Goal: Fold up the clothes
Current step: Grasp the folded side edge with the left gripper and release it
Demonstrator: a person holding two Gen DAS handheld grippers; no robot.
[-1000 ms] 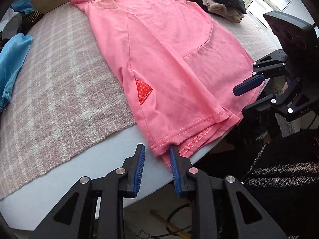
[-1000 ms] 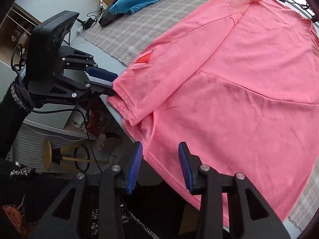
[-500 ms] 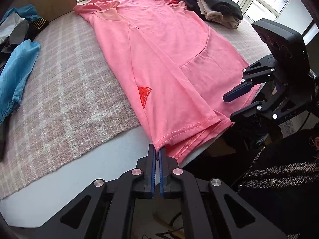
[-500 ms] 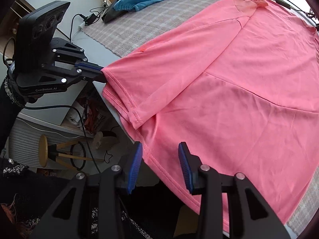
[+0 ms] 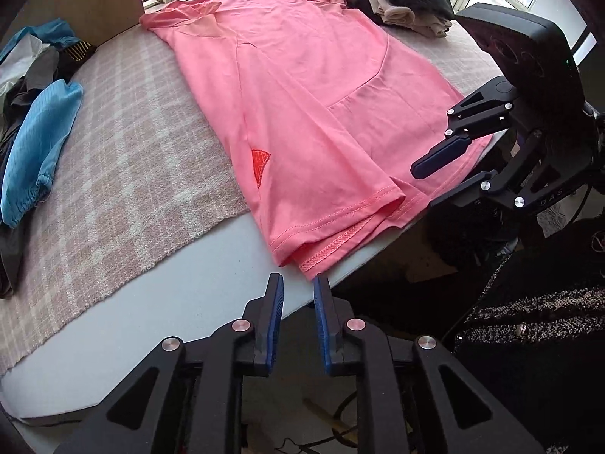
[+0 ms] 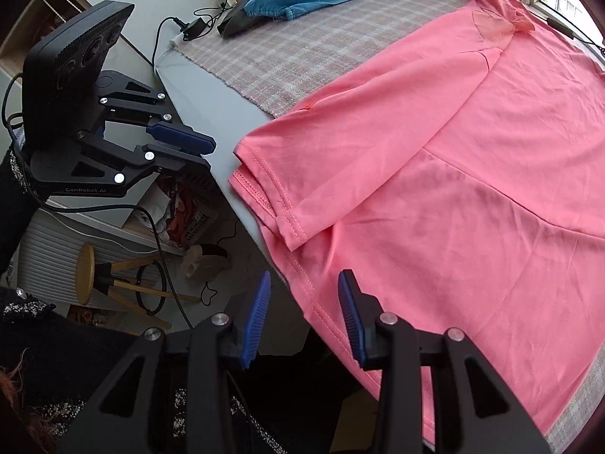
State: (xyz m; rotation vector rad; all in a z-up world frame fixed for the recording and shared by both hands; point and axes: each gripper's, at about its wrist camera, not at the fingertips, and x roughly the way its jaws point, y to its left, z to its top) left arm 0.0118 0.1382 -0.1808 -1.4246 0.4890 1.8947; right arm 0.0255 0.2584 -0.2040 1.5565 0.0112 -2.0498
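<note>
At the bottom centre of the left wrist view, the left tongs (image 5: 297, 283) stand narrowly apart, having just been opening, with nothing between the blue pads; the folded hem corner of the pink shirt (image 5: 302, 121) lies just beyond their tips on the bare grey edge of the table (image 5: 211, 283). In the right wrist view, the right tongs (image 6: 304, 287) at the bottom centre are moderately open and hold nothing, the shirt's lower hem running past just beside the right-hand pad. The shirt spreads flat from the near edge toward the upper part of both frames, 1 side folded over, partly on a checked cloth (image 5: 124, 159). At the left of the left view lies a blue garment (image 5: 38, 151); at the upper right a stack of dark and beige folded clothes (image 5: 401, 3) sits by the window.
</note>
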